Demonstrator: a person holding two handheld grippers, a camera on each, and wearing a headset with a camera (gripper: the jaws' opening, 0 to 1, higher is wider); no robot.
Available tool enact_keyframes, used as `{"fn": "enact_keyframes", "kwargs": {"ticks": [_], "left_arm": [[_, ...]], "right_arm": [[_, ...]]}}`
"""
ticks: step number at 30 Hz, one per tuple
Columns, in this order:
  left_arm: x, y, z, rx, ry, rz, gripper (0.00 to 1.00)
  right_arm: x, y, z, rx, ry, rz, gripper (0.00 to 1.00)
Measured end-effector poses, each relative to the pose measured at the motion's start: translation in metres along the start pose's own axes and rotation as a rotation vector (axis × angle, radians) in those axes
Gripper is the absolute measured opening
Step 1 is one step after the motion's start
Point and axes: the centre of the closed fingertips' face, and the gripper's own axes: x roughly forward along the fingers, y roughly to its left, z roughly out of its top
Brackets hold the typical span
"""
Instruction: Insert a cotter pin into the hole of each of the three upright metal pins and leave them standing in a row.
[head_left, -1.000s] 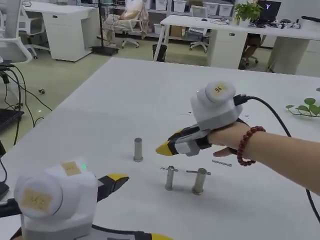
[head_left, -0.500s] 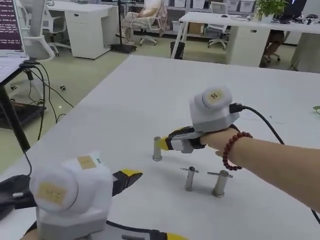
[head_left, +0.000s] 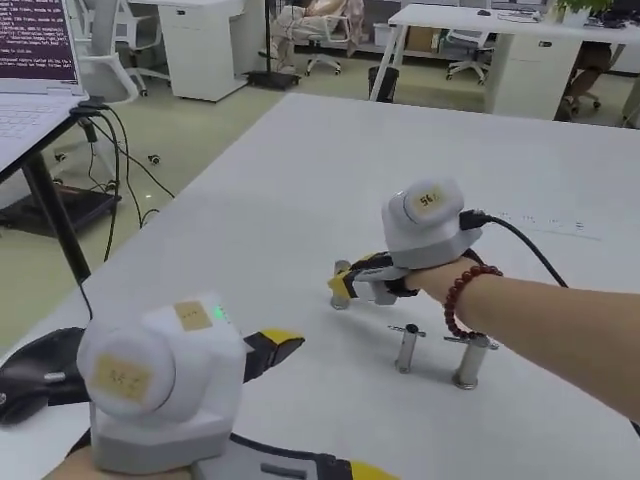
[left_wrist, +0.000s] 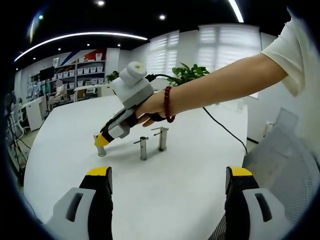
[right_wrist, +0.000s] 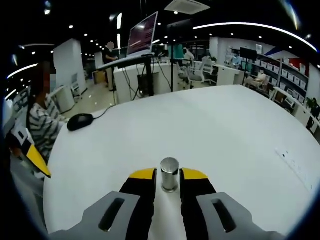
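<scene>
Three short upright metal pins stand on the white table (head_left: 300, 180). Two of them (head_left: 407, 347) (head_left: 467, 360) carry a cotter pin crosswise through the top. The third, a bare pin (head_left: 342, 270), stands to their left. My right gripper (head_left: 338, 288) reaches in low from the right and its yellow-tipped jaws hug this bare pin (right_wrist: 169, 172) on both sides, right gripper (right_wrist: 168, 175) shut on it. My left gripper (head_left: 320, 405) hovers near the front edge, jaws wide apart and empty (left_wrist: 169, 172), facing the pins (left_wrist: 143, 147).
A black mouse (head_left: 40, 375) lies at the table's near left corner. The right gripper's black cable (head_left: 520, 245) trails over the table to the right. A laptop (head_left: 35, 50) sits on a stand beyond the table's left edge.
My right gripper has travelled left from beside the bare pin to it, and its jaws now enclose it. The head camera has shifted, so the whole scene sits further right.
</scene>
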Motion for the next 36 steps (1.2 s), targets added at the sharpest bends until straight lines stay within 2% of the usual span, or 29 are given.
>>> {"fn": "enact_keyframes", "kwargs": {"ticks": [8, 14, 21, 30, 36], "left_arm": [[-0.005, 0.002, -0.002, -0.006, 0.003, 0.018, 0.92], [-0.007, 0.002, -0.006, -0.006, 0.017, 0.02, 0.92], [-0.013, 0.006, -0.004, -0.004, 0.013, 0.038, 0.91], [-0.02, 0.009, -0.006, -0.003, 0.019, 0.052, 0.91], [-0.024, 0.01, -0.006, 0.0, 0.019, 0.066, 0.9]], "right_arm": [[0.003, -0.009, 0.001, 0.01, 0.003, -0.018, 0.15], [0.002, -0.008, 0.002, 0.006, 0.013, -0.028, 0.14], [-0.002, -0.004, 0.002, -0.023, 0.029, -0.029, 0.13], [-0.013, 0.019, 0.014, -0.051, 0.008, 0.028, 0.13], [-0.026, 0.041, 0.018, -0.061, -0.004, 0.079, 0.13]]}}
